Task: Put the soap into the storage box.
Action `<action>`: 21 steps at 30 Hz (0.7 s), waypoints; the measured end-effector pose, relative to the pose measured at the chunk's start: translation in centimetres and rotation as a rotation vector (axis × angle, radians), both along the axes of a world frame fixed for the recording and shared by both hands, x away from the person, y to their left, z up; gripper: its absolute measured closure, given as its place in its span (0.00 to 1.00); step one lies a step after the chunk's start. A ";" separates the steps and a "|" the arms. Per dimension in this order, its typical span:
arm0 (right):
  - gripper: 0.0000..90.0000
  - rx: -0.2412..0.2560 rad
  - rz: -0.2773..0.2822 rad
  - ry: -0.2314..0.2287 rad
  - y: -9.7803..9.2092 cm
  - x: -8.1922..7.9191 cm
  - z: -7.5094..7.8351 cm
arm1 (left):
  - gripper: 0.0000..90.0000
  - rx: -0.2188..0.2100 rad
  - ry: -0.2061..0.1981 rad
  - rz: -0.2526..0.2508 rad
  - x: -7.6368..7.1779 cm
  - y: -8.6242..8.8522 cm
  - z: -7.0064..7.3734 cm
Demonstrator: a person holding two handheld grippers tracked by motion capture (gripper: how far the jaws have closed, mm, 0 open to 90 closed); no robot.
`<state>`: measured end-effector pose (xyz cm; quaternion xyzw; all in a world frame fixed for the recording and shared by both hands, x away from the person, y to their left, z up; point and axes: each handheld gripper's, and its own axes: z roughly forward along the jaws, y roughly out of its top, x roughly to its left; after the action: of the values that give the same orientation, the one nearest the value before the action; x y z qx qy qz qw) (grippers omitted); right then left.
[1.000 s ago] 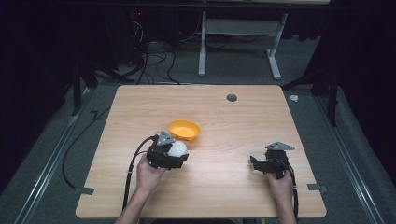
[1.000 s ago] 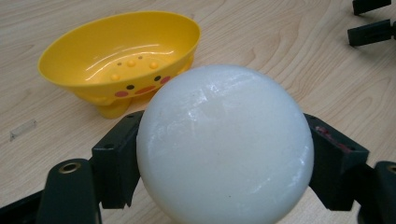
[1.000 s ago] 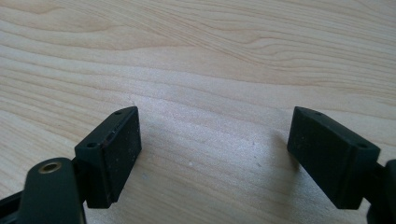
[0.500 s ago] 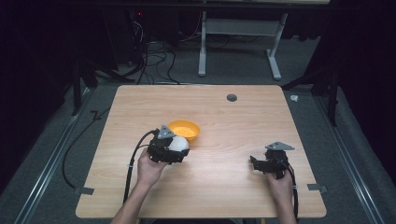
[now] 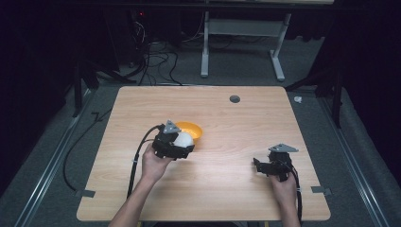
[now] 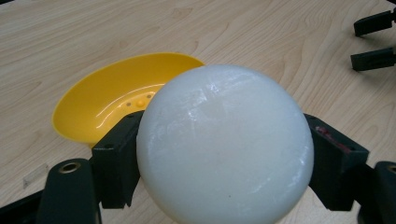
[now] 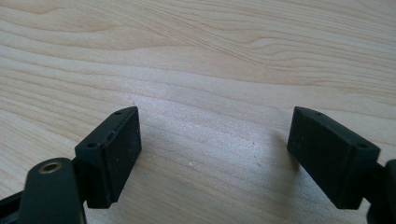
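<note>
A white ball (image 6: 224,144) sits clamped between the jaws of my left gripper (image 5: 182,142), which is shut on it. In the high view the white ball (image 5: 183,139) hangs just at the near rim of a yellow bowl (image 5: 191,130) at the table's middle left. The left gripper view has the yellow bowl (image 6: 119,100) lying empty right behind the ball. My right gripper (image 5: 259,165) rests low over bare wood at the front right, open, with nothing between its fingers (image 7: 112,149).
The wooden table (image 5: 246,118) has a round grey grommet (image 5: 234,99) near its far edge. A black cable (image 5: 135,165) trails from the left gripper toward the front edge. The right gripper's jaws (image 6: 373,39) appear at the far right of the left gripper view.
My left gripper has carried the white ball forward and a little right, up to the bowl's near rim. The right gripper has stayed put.
</note>
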<state>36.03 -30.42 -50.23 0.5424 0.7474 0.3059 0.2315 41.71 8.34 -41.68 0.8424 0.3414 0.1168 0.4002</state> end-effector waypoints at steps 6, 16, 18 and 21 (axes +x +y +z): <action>0.20 0.001 0.000 0.000 0.0 0.0 0.0 | 0.27 -0.009 0.001 -0.001 0.7 -0.2 0.5; 0.20 -0.001 0.000 0.000 0.0 0.0 0.0 | 0.27 0.001 0.000 0.018 1.8 -0.2 1.5; 0.20 -0.001 0.000 0.000 0.0 0.0 0.0 | 0.27 0.000 -0.004 0.022 2.2 -0.3 1.5; 0.20 0.001 -0.001 0.000 0.0 0.0 0.0 | 0.27 0.015 -0.004 0.025 2.6 -0.5 1.4</action>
<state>36.03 -30.39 -50.23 0.5430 0.7469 0.3061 0.2315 44.30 7.84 -40.26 0.8408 0.3502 0.1259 0.3932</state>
